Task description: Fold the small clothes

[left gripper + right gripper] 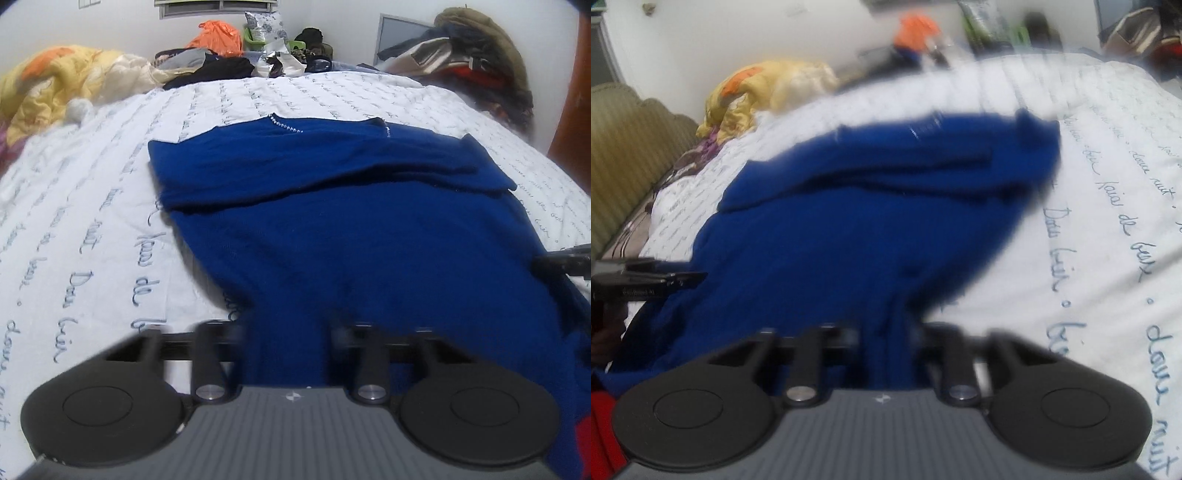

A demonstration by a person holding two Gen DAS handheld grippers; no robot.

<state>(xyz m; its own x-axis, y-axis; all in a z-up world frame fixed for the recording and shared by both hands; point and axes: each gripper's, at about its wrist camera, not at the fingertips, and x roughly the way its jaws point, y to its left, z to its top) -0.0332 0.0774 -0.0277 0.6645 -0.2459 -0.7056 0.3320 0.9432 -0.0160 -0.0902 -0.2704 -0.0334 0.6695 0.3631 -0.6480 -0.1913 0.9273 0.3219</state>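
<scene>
1. Blue sweater (369, 229) flat on white bedsheet (92, 221), sleeves folded across its chest.
2. Left gripper (288, 343) pinches the sweater's near hem, fingers narrow.
3. Right gripper (890, 347) likewise clamps the near hem.

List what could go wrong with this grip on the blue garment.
Both grippers, left and right, pinch the near hem of the blue sweater; thin fabric might slip out when lifted. The sleeve folded across it may fall open. The white bedsheet could drag along.
</scene>
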